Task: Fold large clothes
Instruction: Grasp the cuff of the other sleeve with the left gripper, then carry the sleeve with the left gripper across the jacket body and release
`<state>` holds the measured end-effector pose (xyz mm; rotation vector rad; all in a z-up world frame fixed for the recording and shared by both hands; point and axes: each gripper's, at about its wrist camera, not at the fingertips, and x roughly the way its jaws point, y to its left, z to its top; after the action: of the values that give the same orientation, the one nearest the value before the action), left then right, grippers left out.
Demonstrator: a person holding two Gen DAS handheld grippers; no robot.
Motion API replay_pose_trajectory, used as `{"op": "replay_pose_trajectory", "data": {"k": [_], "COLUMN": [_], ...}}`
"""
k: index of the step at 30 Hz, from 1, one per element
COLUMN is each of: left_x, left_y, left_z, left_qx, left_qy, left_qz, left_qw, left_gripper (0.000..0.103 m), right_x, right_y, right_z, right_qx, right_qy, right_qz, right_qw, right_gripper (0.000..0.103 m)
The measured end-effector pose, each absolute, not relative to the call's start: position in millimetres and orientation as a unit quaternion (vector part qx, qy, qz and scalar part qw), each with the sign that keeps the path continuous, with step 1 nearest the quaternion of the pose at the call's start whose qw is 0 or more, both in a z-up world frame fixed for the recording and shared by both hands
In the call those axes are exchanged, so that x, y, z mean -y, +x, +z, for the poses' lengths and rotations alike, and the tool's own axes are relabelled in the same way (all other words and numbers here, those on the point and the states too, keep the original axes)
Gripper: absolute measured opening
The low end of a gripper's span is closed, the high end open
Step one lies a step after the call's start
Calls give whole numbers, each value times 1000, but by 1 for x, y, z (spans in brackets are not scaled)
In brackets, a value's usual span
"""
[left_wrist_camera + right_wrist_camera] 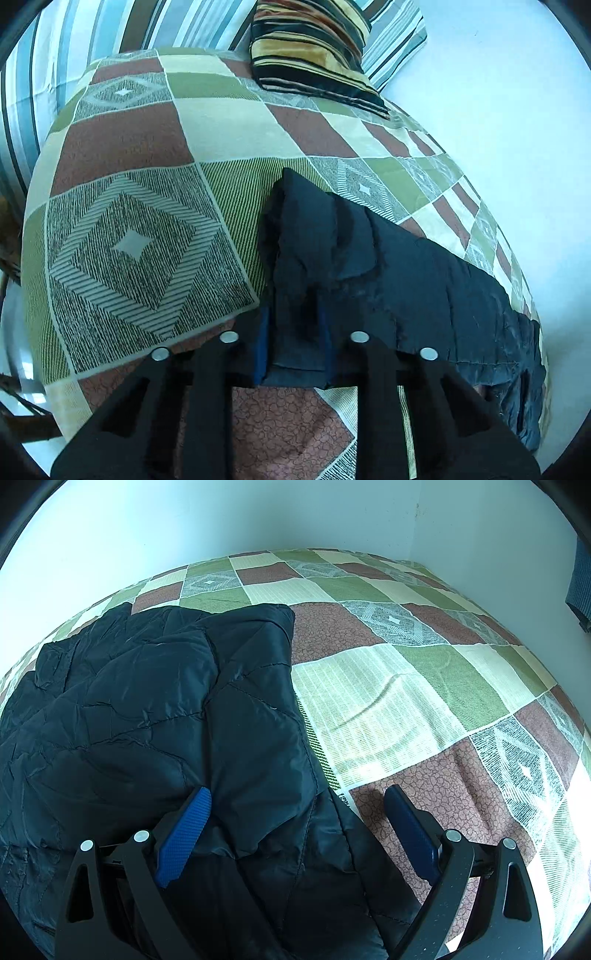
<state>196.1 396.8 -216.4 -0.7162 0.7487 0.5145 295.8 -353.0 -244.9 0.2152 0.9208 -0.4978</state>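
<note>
2 wrist views, close above bedspread (122,243); both share jacket (147,709).

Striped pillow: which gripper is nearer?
Left, likely. The left gripper, shut on the dark quilted jacket, faces the striped pillow up the bed. The right gripper's view shows no pillow.

Before you, a checked bedspread (147,155) covers the bed, a striped cushion (314,48) resting on a striped pillow (395,44) beside the pale wall (221,520).
</note>
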Motion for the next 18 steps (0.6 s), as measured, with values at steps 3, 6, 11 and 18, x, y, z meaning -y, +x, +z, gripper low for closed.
{"op": "replay_pose_trajectory", "data": {"k": [3,6,11,18], "left_x": [-390,-377,-324,-193], "left_y": [198,202,218,272], "left_z": [-206,-188,-132,-69], "left_qx": [-357,-352,-323,-311], "left_qy": [-325,-313,-252,-173], "left_qz": [243,232,191,56], "left_qw": [841,851,892,933], "left_gripper": [9,7,7,6], "right_x": [353,353,356,359], "right_y": [296,295,294,294], "right_z": [-245,-246,-246,-246], "right_qx": [-438,-438,-437,-435], "right_qy": [104,106,111,120], "right_qz": [-237,-236,-234,-229], "right_qw": [861,861,862,862], "right_gripper": [93,93,93,93]}}
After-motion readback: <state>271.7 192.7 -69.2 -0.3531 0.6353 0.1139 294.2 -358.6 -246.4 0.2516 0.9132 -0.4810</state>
